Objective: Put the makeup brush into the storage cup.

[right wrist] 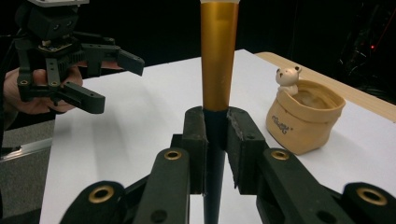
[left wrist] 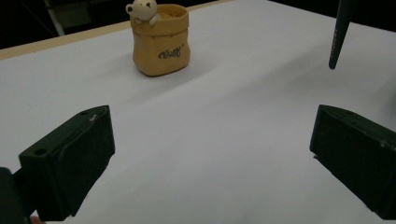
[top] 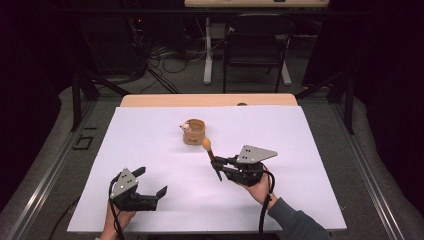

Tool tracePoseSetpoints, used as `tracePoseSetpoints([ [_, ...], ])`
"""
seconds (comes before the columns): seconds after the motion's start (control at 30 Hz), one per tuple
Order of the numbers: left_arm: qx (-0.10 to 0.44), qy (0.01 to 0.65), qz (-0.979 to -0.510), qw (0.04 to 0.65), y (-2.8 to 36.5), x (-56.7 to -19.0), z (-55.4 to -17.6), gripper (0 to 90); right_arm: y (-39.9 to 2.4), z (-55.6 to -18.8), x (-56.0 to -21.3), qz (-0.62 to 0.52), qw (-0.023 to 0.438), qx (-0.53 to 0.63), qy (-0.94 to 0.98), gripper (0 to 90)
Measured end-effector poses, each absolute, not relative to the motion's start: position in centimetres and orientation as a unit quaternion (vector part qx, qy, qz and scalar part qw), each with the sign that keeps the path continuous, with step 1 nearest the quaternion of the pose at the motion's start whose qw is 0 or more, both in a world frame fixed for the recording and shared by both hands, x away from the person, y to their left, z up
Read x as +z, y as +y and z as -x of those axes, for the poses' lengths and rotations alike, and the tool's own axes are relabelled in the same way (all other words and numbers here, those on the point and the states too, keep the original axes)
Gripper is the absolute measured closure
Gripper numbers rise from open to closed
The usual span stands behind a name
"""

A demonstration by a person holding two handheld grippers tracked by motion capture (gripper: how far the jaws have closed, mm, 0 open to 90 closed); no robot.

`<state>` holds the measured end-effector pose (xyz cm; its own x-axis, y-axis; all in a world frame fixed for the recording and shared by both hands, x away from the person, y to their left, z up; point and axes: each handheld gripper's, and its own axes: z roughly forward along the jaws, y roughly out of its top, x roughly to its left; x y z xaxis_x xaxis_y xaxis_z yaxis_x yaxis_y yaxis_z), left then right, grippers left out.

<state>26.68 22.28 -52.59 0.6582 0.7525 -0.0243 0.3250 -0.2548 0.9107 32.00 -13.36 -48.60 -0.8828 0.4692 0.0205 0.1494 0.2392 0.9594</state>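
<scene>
right gripper (top: 219, 162): black, grey plate; brass-ringed screws (linkage); sleeve (top: 297, 225): grey-blue; cable: black

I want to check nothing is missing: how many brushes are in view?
1. The brush is held upright in the right claw, near the bear pot on the white table. None stands in the pot, though its inside is partly hidden.

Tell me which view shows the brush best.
The right gripper view: the brush stands upright, clamped in the right gripper, gold ferrule and dark handle close up. The high view shows it small, tip near the pot. The left gripper view catches just its dark handle end.
</scene>
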Motion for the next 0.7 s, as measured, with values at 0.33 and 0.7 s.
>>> tracePoseSetpoints([
  [0.33,0.208,0.349,-0.751,0.521,19.5,-50.9,-28.5,0.2,-12.1,-32.1,-48.8,-0.198,0.129,0.587,0.775,78.7],
  [0.7,0.197,0.332,-0.747,0.542,16.8,-49.6,-29.4,0.0,-10.5,-32.4,-49.5,-0.193,0.12,0.585,0.778,78.7],
])
